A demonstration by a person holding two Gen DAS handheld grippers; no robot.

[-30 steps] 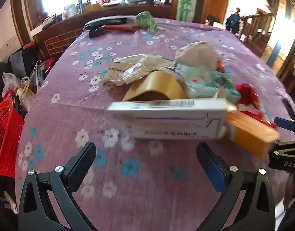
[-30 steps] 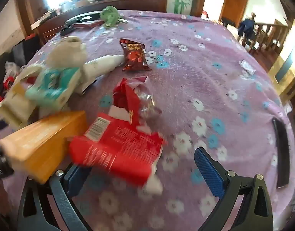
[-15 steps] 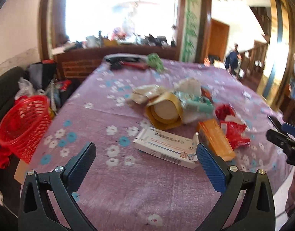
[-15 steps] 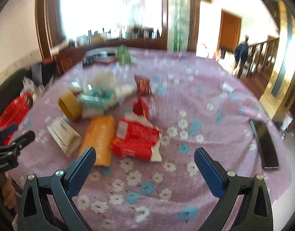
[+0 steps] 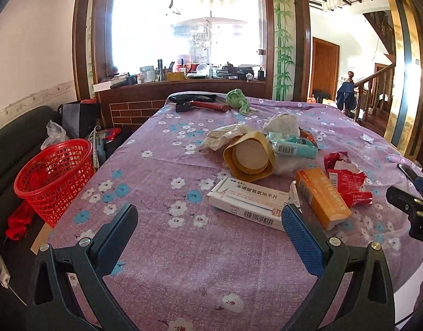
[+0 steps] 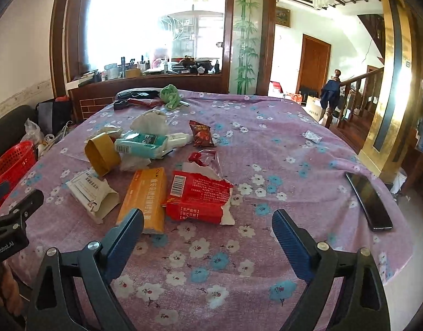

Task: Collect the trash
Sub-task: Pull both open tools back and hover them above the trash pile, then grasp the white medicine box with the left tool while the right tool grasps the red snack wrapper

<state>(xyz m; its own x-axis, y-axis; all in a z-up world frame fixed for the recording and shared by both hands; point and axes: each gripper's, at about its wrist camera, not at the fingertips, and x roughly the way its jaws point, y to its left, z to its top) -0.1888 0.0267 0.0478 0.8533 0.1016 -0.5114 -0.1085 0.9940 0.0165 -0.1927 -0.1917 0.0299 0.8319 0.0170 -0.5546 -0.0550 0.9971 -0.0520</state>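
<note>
Trash lies in a pile on the purple flowered table (image 5: 183,248): a white medicine box (image 5: 247,202) (image 6: 91,193), an orange box (image 5: 321,195) (image 6: 146,195), a torn red wrapper (image 5: 349,184) (image 6: 200,197), a yellow cup (image 5: 248,155) (image 6: 101,153), a teal pack (image 5: 291,144) (image 6: 141,144) and crumpled paper (image 5: 281,122). A red mesh basket (image 5: 55,173) (image 6: 10,162) stands on the floor at the left. My left gripper (image 5: 210,220) is open and empty above the near table edge. My right gripper (image 6: 207,224) is open and empty, just short of the red wrapper.
A black phone (image 6: 368,200) lies at the table's right edge. A dark red snack packet (image 6: 201,133), a small silver wrapper (image 6: 312,136), a green cloth (image 5: 237,100) and dark tools (image 5: 194,102) lie farther back. A sofa and bags stand at the left.
Both grippers have pulled back and risen away from the trash pile. The items now look smaller and farther off. Both stay open and empty.
</note>
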